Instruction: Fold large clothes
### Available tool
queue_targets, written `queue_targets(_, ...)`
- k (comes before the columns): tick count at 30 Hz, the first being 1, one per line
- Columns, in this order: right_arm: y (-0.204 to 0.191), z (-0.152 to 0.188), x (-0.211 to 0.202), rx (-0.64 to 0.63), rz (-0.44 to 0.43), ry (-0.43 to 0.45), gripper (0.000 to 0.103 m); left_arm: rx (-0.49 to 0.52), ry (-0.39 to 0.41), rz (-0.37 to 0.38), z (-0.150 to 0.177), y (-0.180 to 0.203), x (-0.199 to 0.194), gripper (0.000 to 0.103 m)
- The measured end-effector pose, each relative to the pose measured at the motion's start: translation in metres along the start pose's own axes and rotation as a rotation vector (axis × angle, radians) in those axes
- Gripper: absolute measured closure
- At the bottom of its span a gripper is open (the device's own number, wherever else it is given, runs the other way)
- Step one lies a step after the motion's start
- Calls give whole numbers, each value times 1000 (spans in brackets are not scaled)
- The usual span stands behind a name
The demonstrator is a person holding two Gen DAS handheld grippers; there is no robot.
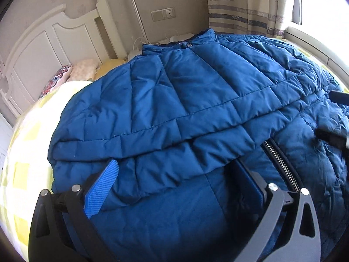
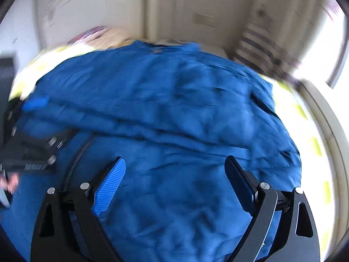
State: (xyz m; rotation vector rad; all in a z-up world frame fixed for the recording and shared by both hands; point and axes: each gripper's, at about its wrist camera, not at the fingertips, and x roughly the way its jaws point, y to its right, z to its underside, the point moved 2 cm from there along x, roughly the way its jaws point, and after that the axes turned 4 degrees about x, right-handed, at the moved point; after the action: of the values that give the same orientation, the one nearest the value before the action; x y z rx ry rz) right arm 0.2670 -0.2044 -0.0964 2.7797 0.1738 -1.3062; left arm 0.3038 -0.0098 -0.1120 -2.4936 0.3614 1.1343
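Bright daylight from the window (image 1: 314,2), right view motion-blurred, fisheye-warped edges.

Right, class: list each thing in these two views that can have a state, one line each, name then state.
Blue jacket: lying on the bed, a quilted layer folded across it.
Zipper: unzipped at the visible stretch.
Left tool: open, over the jacket.
Right tool: open, nothing gripped.
Curtain: drawn aside from the window.

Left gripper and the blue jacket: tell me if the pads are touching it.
Cannot tell. In the left wrist view the left gripper stands wide open over the blue jacket, with no plain gap or contact.
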Motion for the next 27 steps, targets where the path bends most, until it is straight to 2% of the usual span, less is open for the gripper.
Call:
queue_targets(2,-13,6,12,-52,4,-40,14,3,2,-6,0,4,-1,2)
queue_targets(4,-4,2,15,-12,-34,-68,12,5,2,-11,-1,6,-2,2)
queue_targets(7,11,3,4,33,-15,-58,12,-4,0,-43,0,7,-5,2)
queue_targets(8,17,6,-1,44,-10,-47,12,-31,-2,-54,3,5,-13,2)
queue_targets(11,41,29,-12,77,40,-60,11,-107,24,-20,18,-8,-39,2)
queue_targets(13,68,45,-16,144,-4,-56,10,-146,8,-41,34,-20,-42,2)
queue_targets(14,76,50,-17,179,-30,-51,10,-174,-37,-67,48,-30,-35,2)
queue_targets(15,84,53,-19,207,-43,-45,10,-213,-80,-43,54,-38,-28,2)
queue_targets(16,85,53,-19,210,-43,-46,10,-279,-85,25,59,-49,-26,2)
queue_targets(18,78,51,-15,174,-12,-62,7,-337,-80,33,61,-62,-25,2)
queue_targets(21,70,51,-21,144,45,-47,6,-294,-83,-15,58,-55,-27,2)
queue_targets(23,62,51,-37,147,59,-2,6,-272,-61,-32,55,-45,-39,2)
queue_targets(25,45,46,-53,101,37,48,6,-241,20,22,52,-29,-65,2)
queue_targets(27,25,45,-62,30,50,58,6,-158,67,33,45,-6,-80,2)
